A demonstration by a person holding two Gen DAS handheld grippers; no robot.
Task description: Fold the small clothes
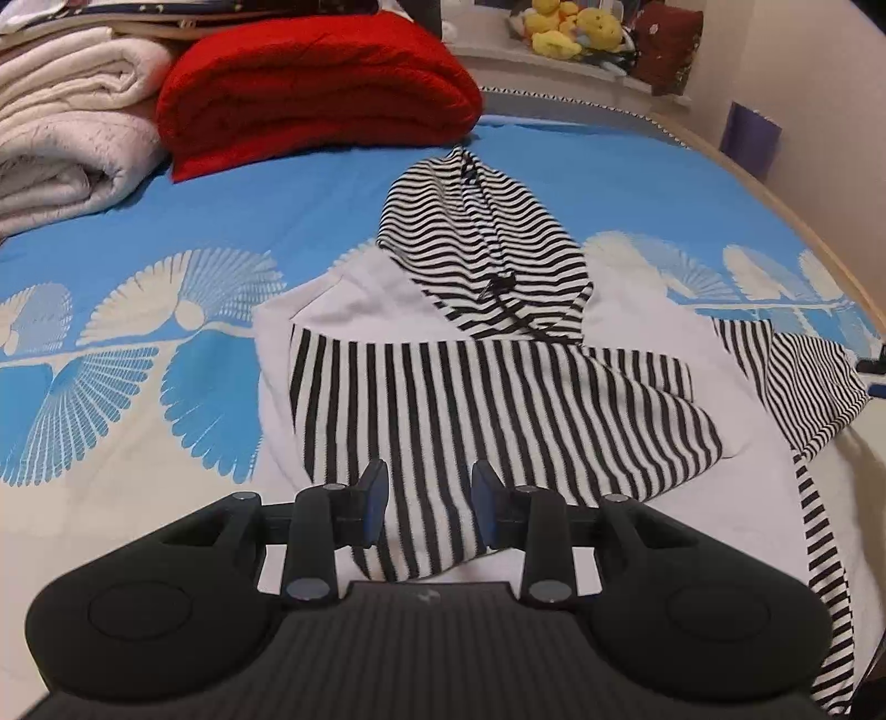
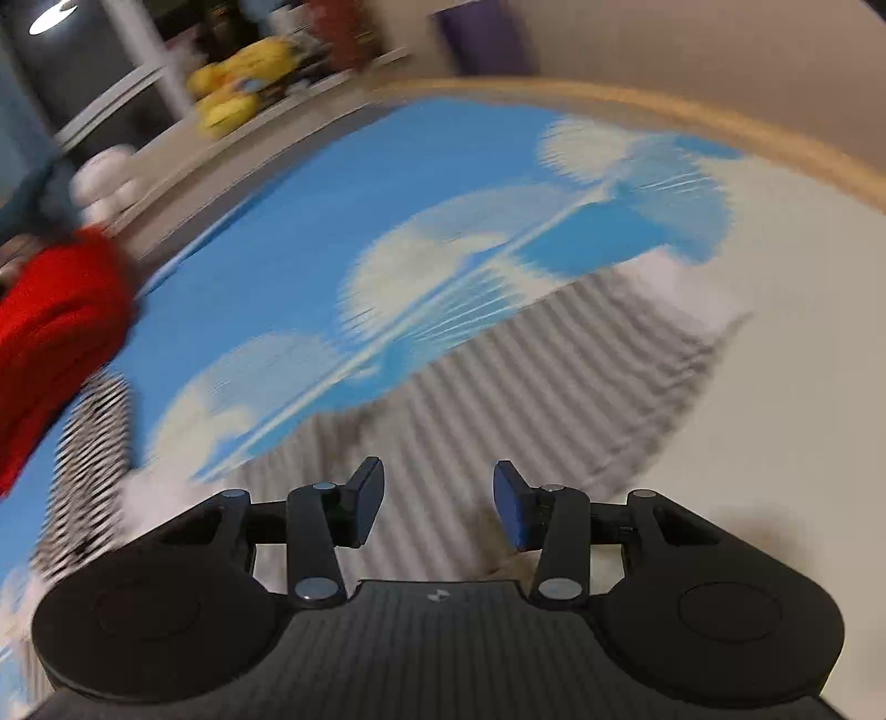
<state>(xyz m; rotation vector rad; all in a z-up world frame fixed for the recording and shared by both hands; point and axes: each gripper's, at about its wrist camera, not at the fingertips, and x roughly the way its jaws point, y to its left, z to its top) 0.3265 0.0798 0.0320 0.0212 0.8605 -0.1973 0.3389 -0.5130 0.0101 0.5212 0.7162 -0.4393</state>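
Striped hoodie [image 1: 498, 354], one, flat on bedspread [image 1: 221, 221]; both grippers' fingers [image 1: 376, 498] parted, empty

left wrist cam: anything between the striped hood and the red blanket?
Nothing: only bare blue bedsheet lies between the striped hood and the folded red blanket. The left wrist view shows it.

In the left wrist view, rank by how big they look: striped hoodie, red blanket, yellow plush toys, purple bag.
1. Striped hoodie, though it lies nearest the camera.
2. Red blanket.
3. Yellow plush toys and purple bag: both small and far back, too alike to rank.
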